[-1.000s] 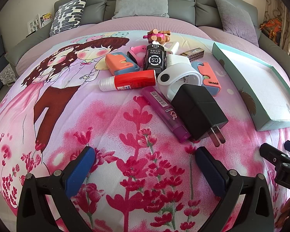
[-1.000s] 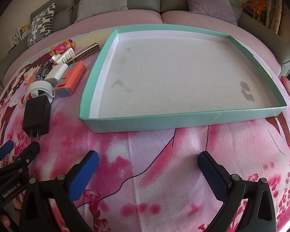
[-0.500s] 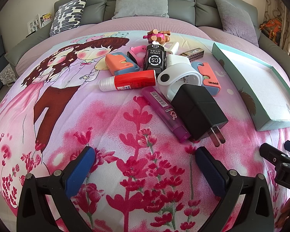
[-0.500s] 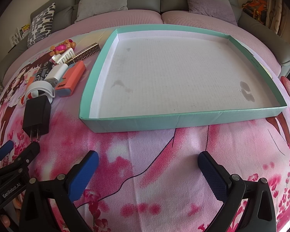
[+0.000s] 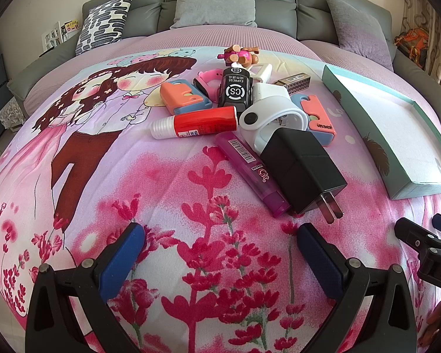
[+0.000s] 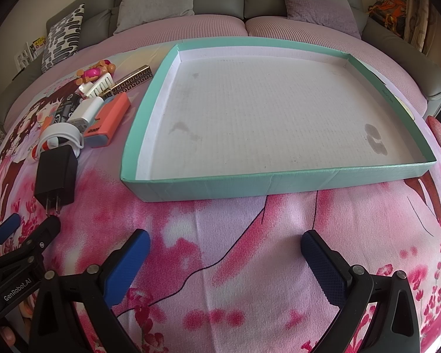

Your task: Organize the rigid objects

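Left gripper (image 5: 220, 253) and right gripper (image 6: 225, 257) both gape wide, holding nothing. Black charger (image 5: 302, 167) leans on purple tube (image 5: 251, 167) beside teal tray (image 6: 279, 186); risk: grabbing the charger w/ wide jaws nudges the pile.

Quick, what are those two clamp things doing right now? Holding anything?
Left gripper: open, holding nothing, short of the black charger.
Right gripper: open, holding nothing, facing the teal tray.
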Tool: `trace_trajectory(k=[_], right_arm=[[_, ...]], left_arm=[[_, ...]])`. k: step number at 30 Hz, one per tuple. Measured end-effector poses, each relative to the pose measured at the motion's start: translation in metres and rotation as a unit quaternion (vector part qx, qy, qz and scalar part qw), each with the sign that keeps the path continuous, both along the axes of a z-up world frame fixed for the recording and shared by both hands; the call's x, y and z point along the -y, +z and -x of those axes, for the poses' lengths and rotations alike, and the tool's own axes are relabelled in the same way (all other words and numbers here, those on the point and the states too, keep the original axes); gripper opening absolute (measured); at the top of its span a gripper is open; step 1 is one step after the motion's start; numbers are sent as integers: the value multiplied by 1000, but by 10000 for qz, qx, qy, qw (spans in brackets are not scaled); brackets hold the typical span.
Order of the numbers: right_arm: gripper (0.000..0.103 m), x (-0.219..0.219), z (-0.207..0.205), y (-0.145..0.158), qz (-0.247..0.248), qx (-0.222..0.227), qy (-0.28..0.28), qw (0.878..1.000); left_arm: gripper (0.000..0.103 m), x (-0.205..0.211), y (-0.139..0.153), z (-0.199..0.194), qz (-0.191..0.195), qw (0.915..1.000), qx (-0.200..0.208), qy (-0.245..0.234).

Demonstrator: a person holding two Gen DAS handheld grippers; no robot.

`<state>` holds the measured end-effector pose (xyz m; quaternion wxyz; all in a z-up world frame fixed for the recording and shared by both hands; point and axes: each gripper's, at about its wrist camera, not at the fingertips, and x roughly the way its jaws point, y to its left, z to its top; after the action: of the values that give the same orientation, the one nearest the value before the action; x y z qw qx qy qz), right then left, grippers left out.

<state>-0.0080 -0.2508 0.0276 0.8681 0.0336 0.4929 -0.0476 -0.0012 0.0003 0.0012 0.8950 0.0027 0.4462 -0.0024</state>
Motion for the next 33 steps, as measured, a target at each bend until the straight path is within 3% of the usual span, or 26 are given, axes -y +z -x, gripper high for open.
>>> trace_trajectory(k=[23, 27, 33], right_arm=[[103, 2, 2, 4, -98, 79, 4, 9999], [103, 1, 2, 23, -279, 282, 145, 9991], [103, -28, -8, 64, -262, 700, 843, 9936]], left_arm=[[103, 0, 6, -8, -37, 9998, -183, -78], [103, -4, 17, -12, 215, 9990, -330, -206], [103, -20, 53, -29, 312, 9989, -270, -217]])
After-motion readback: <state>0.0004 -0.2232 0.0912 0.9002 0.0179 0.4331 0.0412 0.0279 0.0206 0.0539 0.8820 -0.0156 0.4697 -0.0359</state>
